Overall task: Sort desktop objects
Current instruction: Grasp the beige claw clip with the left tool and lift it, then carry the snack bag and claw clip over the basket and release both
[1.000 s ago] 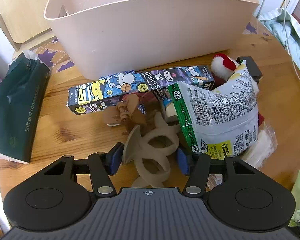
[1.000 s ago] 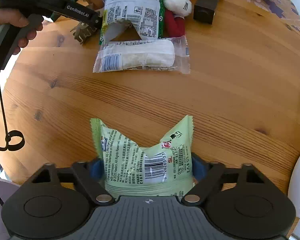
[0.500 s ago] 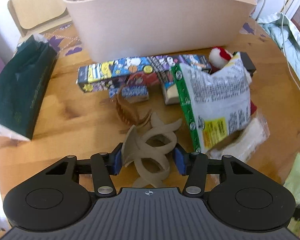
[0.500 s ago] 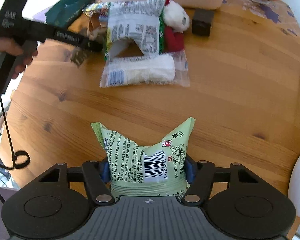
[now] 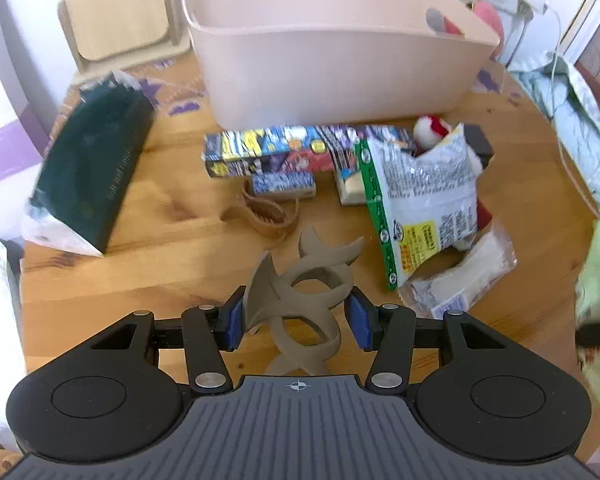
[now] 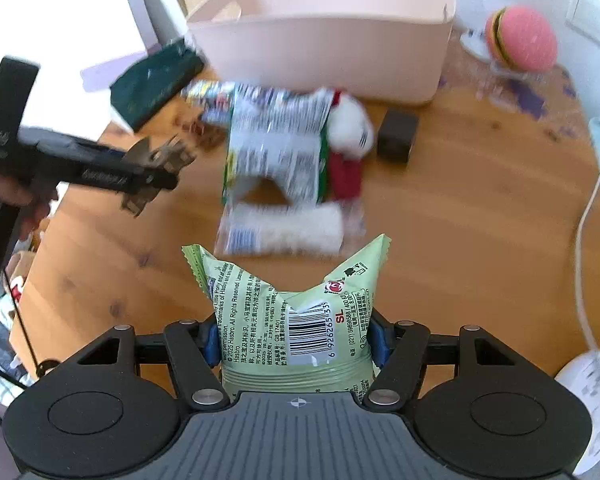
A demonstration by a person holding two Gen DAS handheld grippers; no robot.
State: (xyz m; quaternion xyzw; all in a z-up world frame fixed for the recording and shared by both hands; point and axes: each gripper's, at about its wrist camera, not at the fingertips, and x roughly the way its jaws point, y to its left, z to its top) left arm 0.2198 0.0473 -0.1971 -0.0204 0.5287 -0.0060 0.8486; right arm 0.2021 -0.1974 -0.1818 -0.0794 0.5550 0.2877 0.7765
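Observation:
My left gripper [image 5: 298,318] is shut on a taupe hair claw clip [image 5: 306,298] and holds it above the wooden table [image 5: 148,264]. My right gripper [image 6: 292,340] is shut on a light green snack packet [image 6: 288,320], lifted off the table. The beige storage bin [image 5: 332,68] stands at the back; it also shows in the right wrist view [image 6: 324,36]. Before it lie a cartoon-printed box [image 5: 300,150], a brown hair clip [image 5: 266,216], a white-and-green snack bag [image 5: 420,200], a clear packet [image 5: 468,280] and a red-and-white plush [image 5: 432,130].
A dark green tissue pack [image 5: 92,172] lies at the left. A small black box [image 6: 396,136] sits right of the plush. A pink burger-shaped toy [image 6: 522,38] stands at the back right. A white cable [image 6: 592,200] runs along the right edge.
Both grippers have risen and pulled back with their loads. The claw clip has lifted clear of the pile. The bin now shows in the right wrist view.

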